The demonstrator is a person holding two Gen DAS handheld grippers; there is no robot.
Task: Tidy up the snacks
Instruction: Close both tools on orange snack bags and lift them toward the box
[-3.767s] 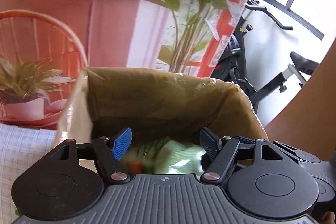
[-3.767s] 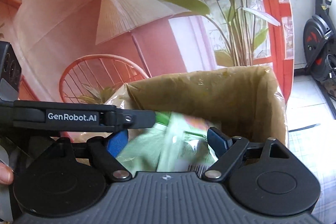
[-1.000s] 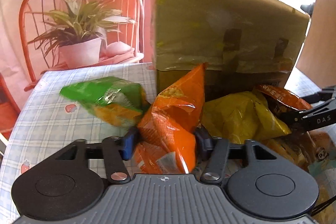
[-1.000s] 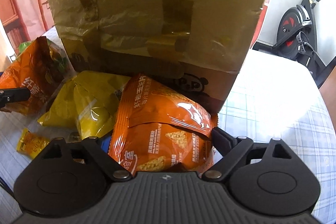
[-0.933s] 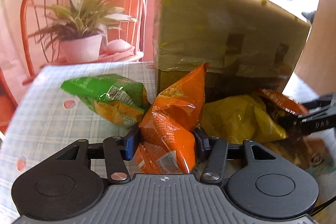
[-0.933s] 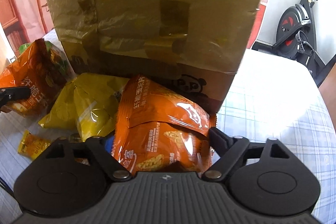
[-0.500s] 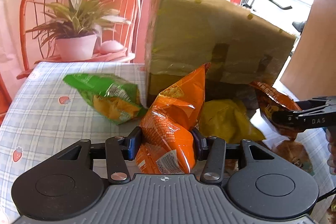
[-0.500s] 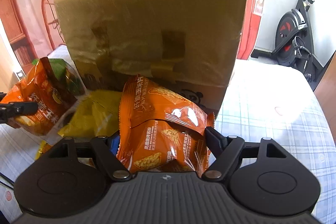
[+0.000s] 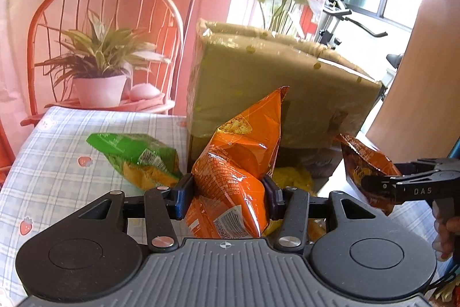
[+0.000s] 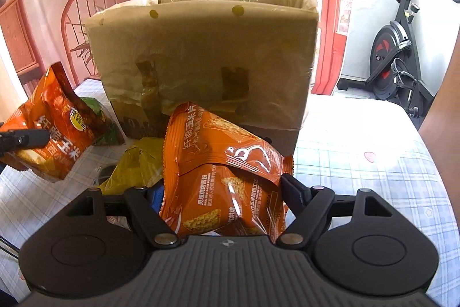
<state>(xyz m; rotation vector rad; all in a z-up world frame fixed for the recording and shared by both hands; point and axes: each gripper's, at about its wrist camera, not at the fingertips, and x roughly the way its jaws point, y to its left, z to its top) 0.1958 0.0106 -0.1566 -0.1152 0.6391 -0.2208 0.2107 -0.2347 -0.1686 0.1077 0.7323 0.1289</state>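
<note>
Our left gripper (image 9: 227, 193) pinches a crinkly orange foil snack bag (image 9: 241, 163) between its narrowed blue pads; our right gripper (image 10: 222, 192) clamps a wider orange corn-chip bag (image 10: 221, 163). Both bags hang above the checked tablecloth (image 9: 51, 163), before the tall plastic-lined cardboard box (image 10: 207, 59). A green packet (image 9: 138, 157) and a yellow packet (image 10: 135, 166) lie near its base.
</note>
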